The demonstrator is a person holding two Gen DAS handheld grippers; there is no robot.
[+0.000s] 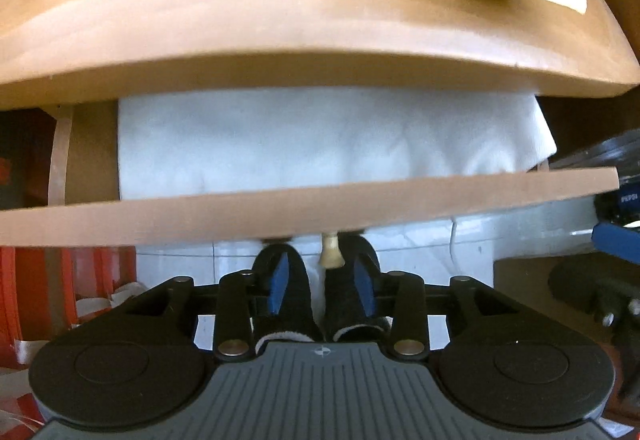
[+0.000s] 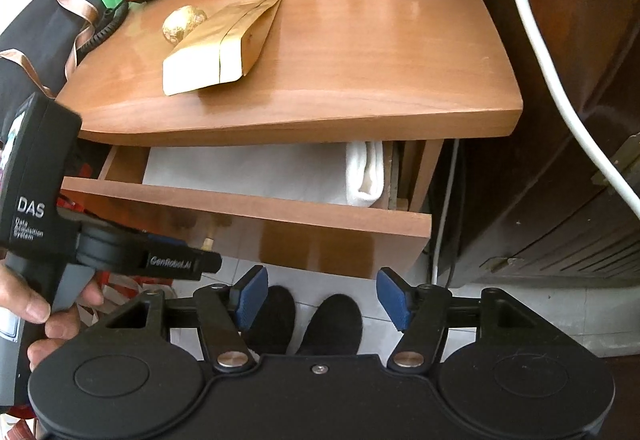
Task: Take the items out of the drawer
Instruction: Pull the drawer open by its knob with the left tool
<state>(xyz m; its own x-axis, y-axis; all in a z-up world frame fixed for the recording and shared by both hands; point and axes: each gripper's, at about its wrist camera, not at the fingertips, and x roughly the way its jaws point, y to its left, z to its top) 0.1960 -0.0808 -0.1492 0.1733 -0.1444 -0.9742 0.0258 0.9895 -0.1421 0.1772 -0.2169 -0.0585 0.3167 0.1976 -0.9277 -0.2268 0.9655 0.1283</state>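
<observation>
With the drawer [image 2: 256,213] pulled out beneath the table [image 2: 360,51], its folded white cloth [image 2: 280,171] lay exposed, the left hand-held gripper [image 1: 322,276] slightly parted around the knob [image 1: 331,254], the right hand-held gripper [image 2: 322,298] wide, empty.

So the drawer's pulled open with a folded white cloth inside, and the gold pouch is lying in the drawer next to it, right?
Not quite. The drawer is open and holds the folded white cloth, but the gold pouch lies on the tabletop above it, not inside. The right wrist view shows this.
</observation>
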